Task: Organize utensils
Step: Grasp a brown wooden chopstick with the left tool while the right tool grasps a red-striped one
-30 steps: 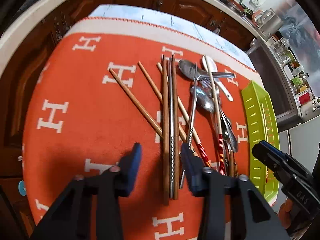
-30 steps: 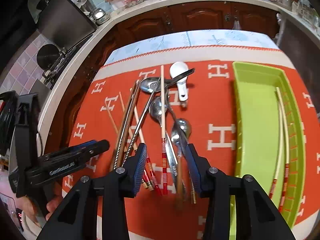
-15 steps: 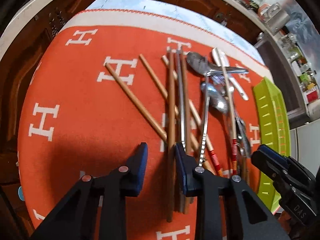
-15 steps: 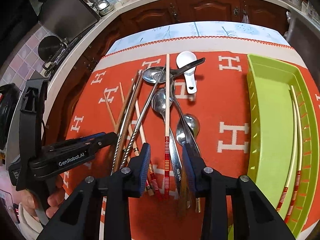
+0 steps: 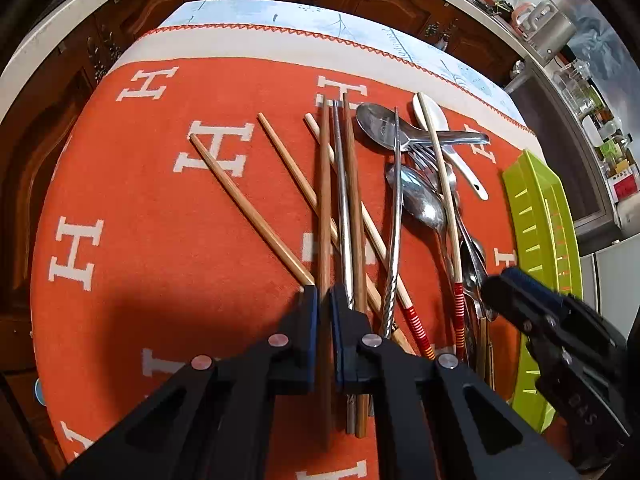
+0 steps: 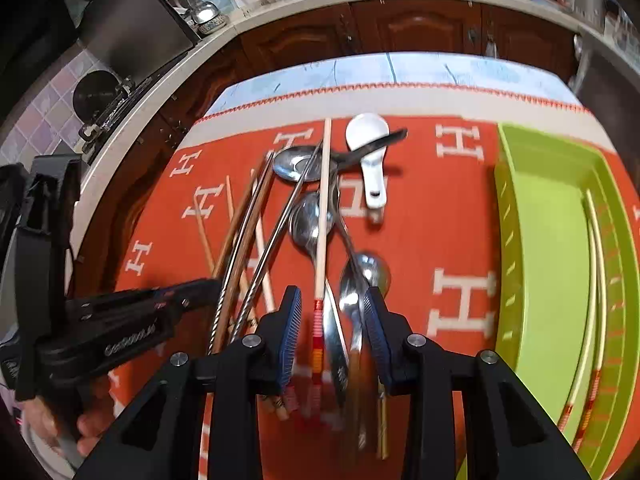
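A heap of utensils lies on the orange mat (image 5: 160,240): wooden and metal chopsticks, steel spoons (image 5: 420,200), a fork and a white ceramic spoon (image 6: 370,160). My left gripper (image 5: 324,300) is shut on a dark wooden chopstick (image 5: 325,200) near its close end, and its tip shows in the right wrist view (image 6: 200,286). My right gripper (image 6: 332,320) hangs low over the spoon handles. A red-banded chopstick (image 6: 320,240) and steel handles lie between its fingers, with a gap left on the chopstick side. The lime-green tray (image 6: 540,240) holds two cream chopsticks (image 6: 592,280).
The tray sits at the mat's right side, close beside my right gripper (image 5: 520,296). Dark wooden cabinets and a pale counter edge (image 6: 160,80) ring the table behind. A hand (image 6: 92,428) grips the left tool at the lower left.
The left jaws have shut on the dark wooden chopstick after sinking toward the mat. The right gripper has dropped lower over the handles and its jaws have narrowed.
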The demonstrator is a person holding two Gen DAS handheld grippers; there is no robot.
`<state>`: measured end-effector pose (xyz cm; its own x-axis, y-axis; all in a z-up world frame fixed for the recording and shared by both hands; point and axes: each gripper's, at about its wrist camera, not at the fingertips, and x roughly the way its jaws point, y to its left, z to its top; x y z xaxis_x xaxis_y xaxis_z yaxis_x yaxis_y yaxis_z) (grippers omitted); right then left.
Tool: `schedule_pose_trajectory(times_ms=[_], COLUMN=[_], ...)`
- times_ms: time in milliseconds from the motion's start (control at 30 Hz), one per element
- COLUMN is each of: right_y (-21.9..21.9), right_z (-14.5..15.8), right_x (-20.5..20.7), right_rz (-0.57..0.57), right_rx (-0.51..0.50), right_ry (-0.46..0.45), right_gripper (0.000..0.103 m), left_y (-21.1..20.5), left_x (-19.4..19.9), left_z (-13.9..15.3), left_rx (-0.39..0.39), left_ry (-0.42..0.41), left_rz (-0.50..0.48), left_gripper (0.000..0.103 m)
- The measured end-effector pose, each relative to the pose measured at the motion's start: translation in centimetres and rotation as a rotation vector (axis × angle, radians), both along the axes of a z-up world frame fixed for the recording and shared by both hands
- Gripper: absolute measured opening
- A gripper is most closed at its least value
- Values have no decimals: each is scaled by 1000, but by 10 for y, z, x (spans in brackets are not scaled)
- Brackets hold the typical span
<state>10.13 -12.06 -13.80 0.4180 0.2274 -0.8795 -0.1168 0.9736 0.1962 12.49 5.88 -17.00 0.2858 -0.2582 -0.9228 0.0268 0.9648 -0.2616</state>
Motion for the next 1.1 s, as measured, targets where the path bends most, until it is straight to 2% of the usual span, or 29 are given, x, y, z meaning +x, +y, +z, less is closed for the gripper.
schedule_pose_trajectory(times_ms=[133, 367, 500, 567, 833, 967, 1100], right_y=[7, 23, 28, 29, 14, 1, -11], right_z=[-6, -13, -22, -24, -14, -3, 13], right_x=[7, 9, 13, 12, 8, 1, -11], right_rz=[26, 74, 90, 86, 53, 20, 6], right_rx=[-26, -56, -70, -68, 49, 131, 168], right_ry=[-12, -24, -5, -12, -16, 7, 11], right_gripper=[25, 20, 9, 7, 6, 6, 6], left_y=[4, 15, 19, 19, 16, 8, -1], left_x=[-5, -16, -19, -20, -29, -35, -45], left_z=[-1, 3, 7, 9, 24, 36, 52], left_rx=[-15, -57, -65, -75, -85, -89, -97], left_ry=[3, -18, -29, -36, -59, -84, -113], left_rz=[30, 70, 76, 79, 59, 44, 24], left_gripper=[4, 4, 4, 4, 4, 4, 4])
